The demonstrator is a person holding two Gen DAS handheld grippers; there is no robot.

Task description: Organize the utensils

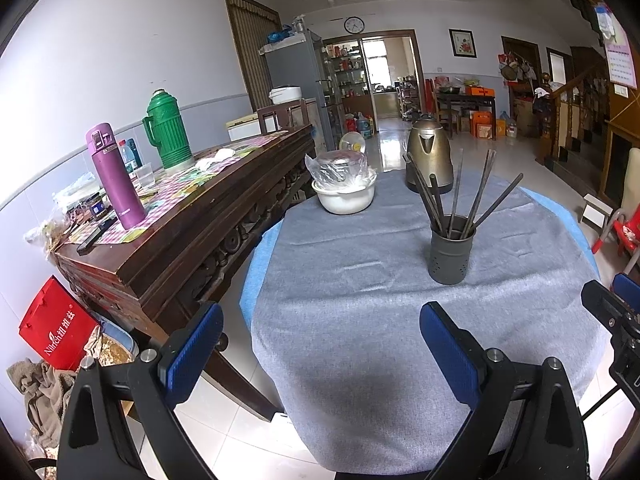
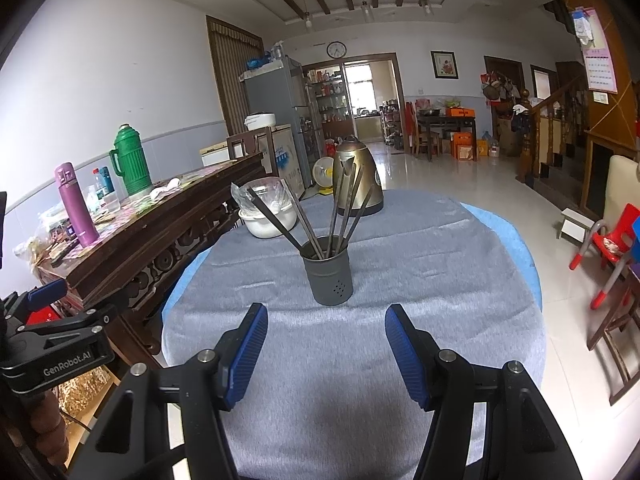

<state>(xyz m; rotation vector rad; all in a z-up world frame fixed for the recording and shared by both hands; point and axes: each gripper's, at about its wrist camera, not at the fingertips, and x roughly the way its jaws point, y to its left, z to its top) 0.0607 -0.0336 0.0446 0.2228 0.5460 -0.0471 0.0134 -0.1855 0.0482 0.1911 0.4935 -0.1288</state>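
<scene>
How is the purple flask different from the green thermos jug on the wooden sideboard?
The purple flask is slim and smooth with a flip-lock lid; the green thermos jug is wider, ribbed, and has a side handle and a domed cap. The purple flask stands nearer the cameras, the green thermos jug farther along the wooden sideboard. Both stand upright and closed on its chequered cover.

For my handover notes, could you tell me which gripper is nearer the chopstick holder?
Right. The right gripper faces the chopstick holder straight ahead; the left gripper sits off to its left.
</scene>
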